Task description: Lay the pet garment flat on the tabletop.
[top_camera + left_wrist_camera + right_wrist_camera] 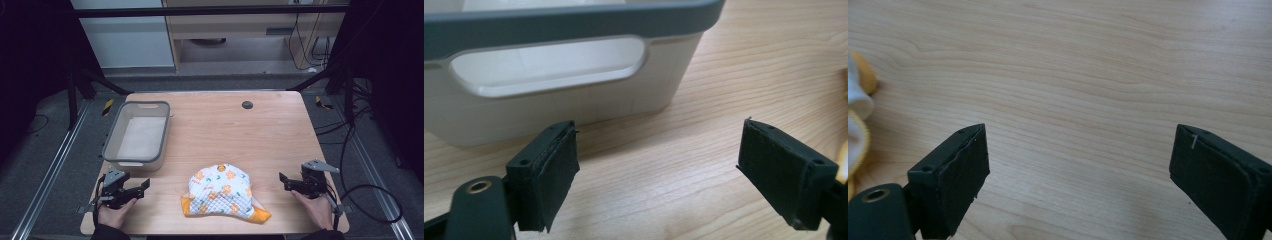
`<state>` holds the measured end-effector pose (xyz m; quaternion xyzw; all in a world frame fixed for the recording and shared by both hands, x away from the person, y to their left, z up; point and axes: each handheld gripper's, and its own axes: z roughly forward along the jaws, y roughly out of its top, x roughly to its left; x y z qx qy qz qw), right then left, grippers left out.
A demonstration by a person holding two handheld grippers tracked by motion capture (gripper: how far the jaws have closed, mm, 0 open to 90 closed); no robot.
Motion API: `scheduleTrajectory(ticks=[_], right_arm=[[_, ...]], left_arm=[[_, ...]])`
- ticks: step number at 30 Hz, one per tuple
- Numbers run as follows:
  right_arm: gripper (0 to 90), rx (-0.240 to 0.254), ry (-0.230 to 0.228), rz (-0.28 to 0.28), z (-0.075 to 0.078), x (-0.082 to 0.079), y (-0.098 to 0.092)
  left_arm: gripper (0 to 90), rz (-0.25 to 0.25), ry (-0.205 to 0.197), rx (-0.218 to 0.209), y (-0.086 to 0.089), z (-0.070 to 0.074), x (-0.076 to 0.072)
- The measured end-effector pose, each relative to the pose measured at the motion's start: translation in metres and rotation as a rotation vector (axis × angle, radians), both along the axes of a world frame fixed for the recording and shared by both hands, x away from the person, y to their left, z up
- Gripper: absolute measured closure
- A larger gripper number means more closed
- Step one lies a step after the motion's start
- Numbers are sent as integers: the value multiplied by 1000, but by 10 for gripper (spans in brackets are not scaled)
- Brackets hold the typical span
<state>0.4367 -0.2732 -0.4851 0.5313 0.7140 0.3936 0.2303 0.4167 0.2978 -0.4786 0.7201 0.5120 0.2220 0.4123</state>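
A white quilted cloth with orange prints and an orange trim lies crumpled near the table's front middle; its edge shows at the left of the right gripper view. My left gripper rests open at the front left, pointing right toward the cloth, a short way off. In the left gripper view nothing but wood lies between the jaws. My right gripper stands open at the front right, aimed left at the cloth, with bare table between its jaws.
A grey-rimmed plastic bin stands at the left of the wooden table, just beyond my left gripper; its handle wall looms close. A small dark round hole sits near the far edge. Cables trail right of the table.
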Motion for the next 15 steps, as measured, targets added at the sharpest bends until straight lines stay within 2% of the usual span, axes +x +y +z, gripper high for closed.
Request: scheduleTrajectory(ticks=[3,7,15], right_arm=[[111,17,-15,15,4,-5,1],[133,30,-44,7,8,-11,0],[161,60,-84,24,21,-15,3]], left_arm=[[165,-1,1,-11,-2,2,-2],[207,-8,2,-37,-2,5,-5],[247,-40,-8,-76,-6,15,-11]])
